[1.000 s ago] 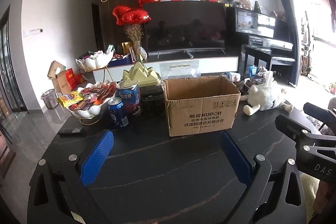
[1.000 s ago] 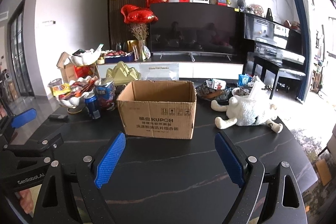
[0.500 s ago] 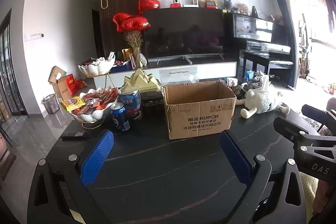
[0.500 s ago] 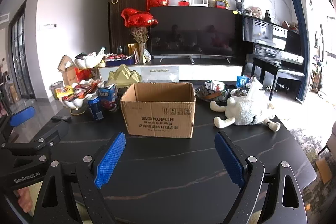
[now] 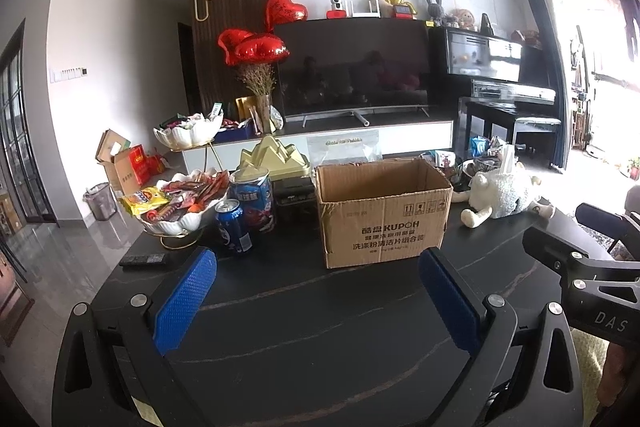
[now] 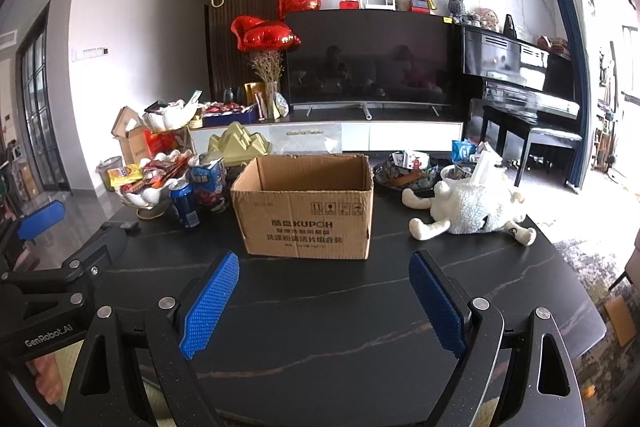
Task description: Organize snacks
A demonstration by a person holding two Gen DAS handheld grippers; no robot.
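- "KUPOH" is printed on the front of the cardboard box [image 6: 306,223], straight ahead of the right gripper [image 6: 324,301].
- "GenRobot.AI" marks the left gripper [image 6: 60,291] body.
- "DAS" shows on the right gripper's body in the left wrist view.

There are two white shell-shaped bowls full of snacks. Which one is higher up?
The upper white shell-shaped bowl on the gold stand sits highest, farther back. The lower white shell-shaped bowl sits beneath it, beside the blue soda can.
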